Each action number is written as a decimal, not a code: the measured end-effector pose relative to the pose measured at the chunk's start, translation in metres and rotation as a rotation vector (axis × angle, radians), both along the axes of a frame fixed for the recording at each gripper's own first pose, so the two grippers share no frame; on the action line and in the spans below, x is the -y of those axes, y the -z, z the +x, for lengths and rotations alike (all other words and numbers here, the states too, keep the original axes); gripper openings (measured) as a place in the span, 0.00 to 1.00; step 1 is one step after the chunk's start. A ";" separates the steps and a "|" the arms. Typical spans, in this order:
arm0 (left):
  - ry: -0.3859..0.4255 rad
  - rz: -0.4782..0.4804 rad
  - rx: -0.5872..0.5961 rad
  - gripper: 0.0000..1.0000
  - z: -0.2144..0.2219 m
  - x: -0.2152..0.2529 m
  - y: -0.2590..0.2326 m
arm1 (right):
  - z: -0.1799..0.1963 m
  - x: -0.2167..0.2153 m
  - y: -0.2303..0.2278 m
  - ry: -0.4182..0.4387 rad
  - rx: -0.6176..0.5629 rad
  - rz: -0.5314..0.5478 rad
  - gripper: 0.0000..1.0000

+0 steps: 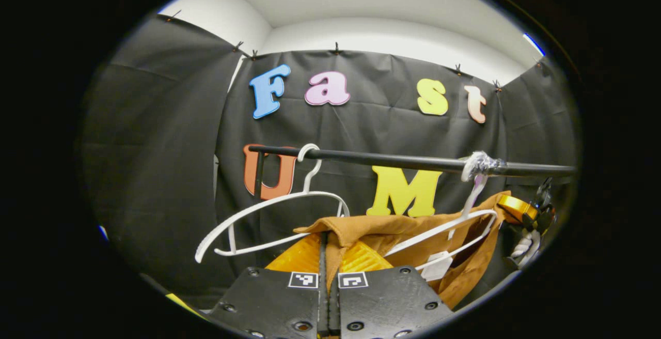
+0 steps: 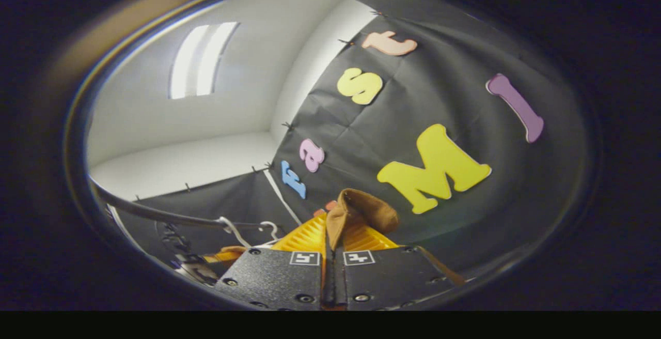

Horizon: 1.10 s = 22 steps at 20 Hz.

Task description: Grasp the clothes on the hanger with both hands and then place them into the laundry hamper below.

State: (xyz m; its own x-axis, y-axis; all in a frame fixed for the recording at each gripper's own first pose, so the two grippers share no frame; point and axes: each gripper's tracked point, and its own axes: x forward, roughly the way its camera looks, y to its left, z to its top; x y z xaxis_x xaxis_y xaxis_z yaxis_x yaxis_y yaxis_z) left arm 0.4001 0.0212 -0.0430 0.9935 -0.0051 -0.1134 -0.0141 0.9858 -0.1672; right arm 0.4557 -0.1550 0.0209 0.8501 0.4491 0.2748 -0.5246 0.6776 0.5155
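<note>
Left gripper (image 1: 329, 256) is pointing level at the rail (image 1: 413, 162), clamping the brown garment (image 1: 413, 230). Right gripper (image 2: 333, 235) is tilting upward, pinching a fold. Garment is stretching sideways, draped over the hanger (image 1: 454, 235).

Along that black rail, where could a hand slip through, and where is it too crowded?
The rail runs bare between the empty white hanger and the taped hanger carrying the brown garment: a hand could likely pass there. It is crowded below, where the left tongs pinch the cloth, and near the other tongs.
</note>
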 end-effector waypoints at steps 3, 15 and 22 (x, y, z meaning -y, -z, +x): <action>0.013 0.026 0.001 0.00 0.000 0.009 -0.004 | 0.002 0.010 0.004 0.104 -0.003 -0.116 0.03; 0.029 -0.036 0.004 0.04 0.002 0.010 -0.001 | 0.018 -0.001 0.022 0.132 -0.110 -0.228 0.04; 0.089 -0.181 -0.036 0.04 0.011 0.000 0.019 | 0.042 -0.001 0.055 -0.057 -0.299 0.081 0.04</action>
